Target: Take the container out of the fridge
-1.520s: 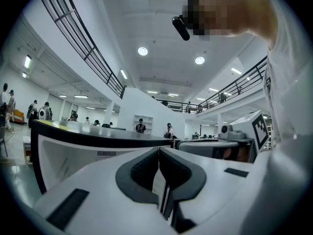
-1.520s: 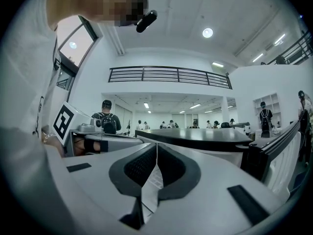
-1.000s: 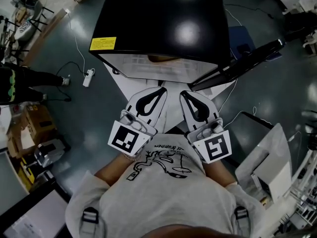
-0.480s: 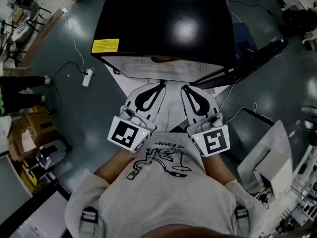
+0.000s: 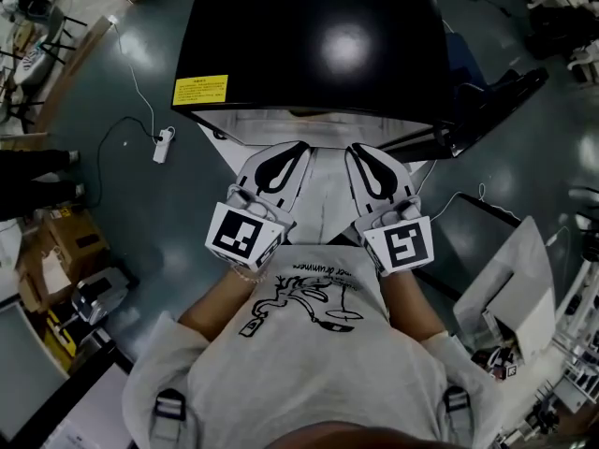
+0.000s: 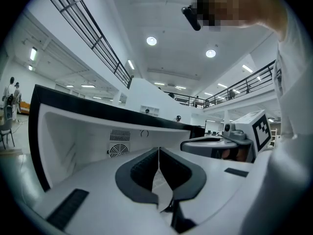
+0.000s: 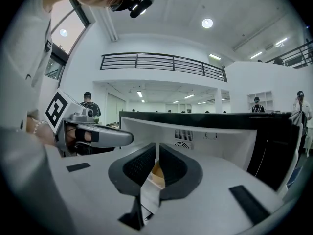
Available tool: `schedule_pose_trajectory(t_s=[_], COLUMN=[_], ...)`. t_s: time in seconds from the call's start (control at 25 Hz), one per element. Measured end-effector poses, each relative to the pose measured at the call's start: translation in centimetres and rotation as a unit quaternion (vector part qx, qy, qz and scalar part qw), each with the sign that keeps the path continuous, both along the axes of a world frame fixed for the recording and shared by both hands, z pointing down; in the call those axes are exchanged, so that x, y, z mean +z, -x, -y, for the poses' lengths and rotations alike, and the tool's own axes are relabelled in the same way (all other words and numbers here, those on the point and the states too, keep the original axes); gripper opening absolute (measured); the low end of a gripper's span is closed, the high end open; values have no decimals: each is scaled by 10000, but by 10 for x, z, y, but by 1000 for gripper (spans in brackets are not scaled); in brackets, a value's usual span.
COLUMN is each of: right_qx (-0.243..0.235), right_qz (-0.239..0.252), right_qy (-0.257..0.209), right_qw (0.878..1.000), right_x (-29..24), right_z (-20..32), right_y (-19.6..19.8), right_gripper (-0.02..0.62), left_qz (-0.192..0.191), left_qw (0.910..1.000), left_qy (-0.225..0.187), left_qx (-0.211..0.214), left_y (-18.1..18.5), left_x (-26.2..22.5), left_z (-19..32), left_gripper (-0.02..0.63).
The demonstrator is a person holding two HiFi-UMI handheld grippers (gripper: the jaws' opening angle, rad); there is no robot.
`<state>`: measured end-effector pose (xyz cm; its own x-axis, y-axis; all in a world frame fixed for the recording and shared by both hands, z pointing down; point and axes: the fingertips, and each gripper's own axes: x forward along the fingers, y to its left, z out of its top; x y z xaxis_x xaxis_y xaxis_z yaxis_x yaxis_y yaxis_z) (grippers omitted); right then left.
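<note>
Left gripper [image 6: 159, 151]: fingers are pressing together, gripping nothing.
Right gripper [image 7: 156, 146]: fingers are meeting too, empty.
Container [image 7: 156, 173]: is showing tan past the right fingers, inside the open fridge [image 5: 309, 45].

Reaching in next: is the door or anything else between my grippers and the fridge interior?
Nothing visible. The fridge door is swung open at right, and the white interior lies open ahead of the left gripper and right gripper. Only a tan patch past the right jaws may be the container.
</note>
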<state>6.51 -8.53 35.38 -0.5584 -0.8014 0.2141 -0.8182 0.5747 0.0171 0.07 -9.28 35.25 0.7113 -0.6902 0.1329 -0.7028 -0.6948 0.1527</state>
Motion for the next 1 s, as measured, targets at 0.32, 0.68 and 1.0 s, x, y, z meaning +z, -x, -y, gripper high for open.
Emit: schedule_pose_trajectory(t_s=[0.32, 0.68, 1.0], right_qx=[67, 238, 407], right_qz=[-145, -242, -360], right_qy=[260, 337, 445], right_qw=[9995, 9989, 9975], right_x=[27, 42, 63], right_z=[17, 41, 61], right_y=[4, 1, -8], right_gripper=[66, 86, 94], left_qz=[27, 124, 190], left_qw=[9995, 9973, 9949], left_qy=[302, 604, 847], left_qx=[-92, -410, -513], left_y=[9, 24, 26], left_x=[29, 59, 87], left_z=[23, 49, 68], left_gripper=[34, 72, 89])
